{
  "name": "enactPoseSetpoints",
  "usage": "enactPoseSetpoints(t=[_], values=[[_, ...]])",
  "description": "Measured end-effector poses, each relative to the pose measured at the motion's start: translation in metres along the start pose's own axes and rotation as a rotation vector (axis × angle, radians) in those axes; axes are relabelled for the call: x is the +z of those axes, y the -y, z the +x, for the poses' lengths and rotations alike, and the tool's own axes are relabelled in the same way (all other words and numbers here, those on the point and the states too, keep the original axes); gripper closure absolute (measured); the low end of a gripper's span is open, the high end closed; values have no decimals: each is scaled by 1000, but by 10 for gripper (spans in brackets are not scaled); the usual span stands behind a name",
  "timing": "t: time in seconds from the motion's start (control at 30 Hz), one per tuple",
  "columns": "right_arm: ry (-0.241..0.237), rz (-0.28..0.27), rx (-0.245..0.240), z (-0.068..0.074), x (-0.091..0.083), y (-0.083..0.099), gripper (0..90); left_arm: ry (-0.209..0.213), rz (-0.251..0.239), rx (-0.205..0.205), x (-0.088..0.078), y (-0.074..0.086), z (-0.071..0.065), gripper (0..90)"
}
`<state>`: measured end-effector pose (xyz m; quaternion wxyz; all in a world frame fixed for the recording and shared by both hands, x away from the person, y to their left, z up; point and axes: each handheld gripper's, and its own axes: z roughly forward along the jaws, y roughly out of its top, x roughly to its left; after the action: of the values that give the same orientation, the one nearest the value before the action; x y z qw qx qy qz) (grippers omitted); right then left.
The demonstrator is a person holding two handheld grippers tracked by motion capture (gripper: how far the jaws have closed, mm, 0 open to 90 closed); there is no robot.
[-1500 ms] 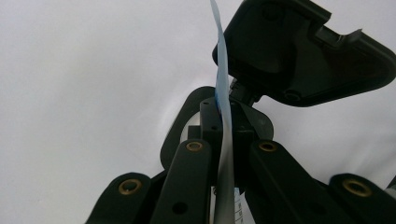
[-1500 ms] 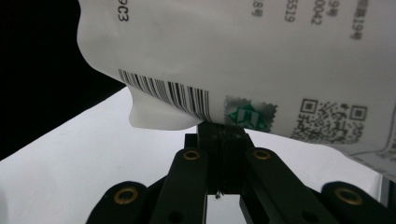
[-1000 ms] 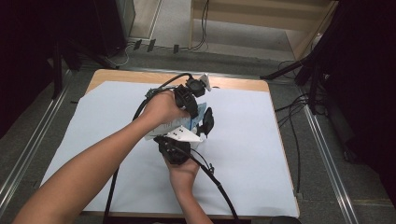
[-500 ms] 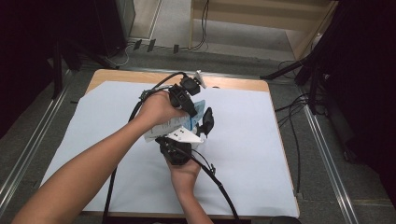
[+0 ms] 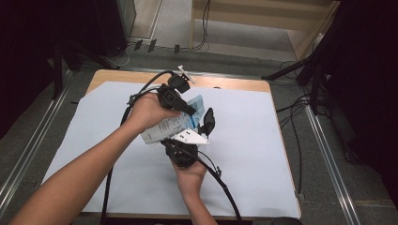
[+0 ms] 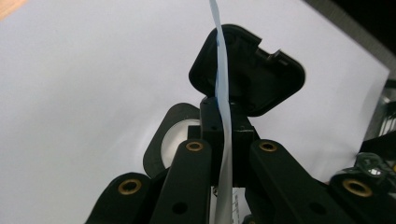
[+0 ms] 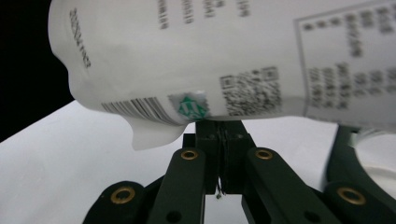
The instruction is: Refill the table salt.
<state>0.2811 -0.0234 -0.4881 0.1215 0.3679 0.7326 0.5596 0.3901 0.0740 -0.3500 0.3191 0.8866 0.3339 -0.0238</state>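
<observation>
While both claws pinch the printed plastic pouch above the desk, left claw shut on its blue top edge, right claw shut on its lower seam, uneven pulling risks tearing it crooked.

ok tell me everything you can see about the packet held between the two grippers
The packet is a flat, flexible pouch, white with blurred black print, a barcode, a QR code and a small green mark, and pale blue toward its far end. It looks like thin plastic film. It is held above the white sheet, tilted. The left gripper is shut on its blue end, the right gripper on its lower edge. Its film bends slightly between them.
</observation>
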Motion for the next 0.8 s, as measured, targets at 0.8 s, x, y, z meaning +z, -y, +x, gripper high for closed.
enactPoseSetpoints(t=[0.8], values=[[3,115,-66,-27,-32,-28,850,43,-328,-45,-47,49,28,900]])
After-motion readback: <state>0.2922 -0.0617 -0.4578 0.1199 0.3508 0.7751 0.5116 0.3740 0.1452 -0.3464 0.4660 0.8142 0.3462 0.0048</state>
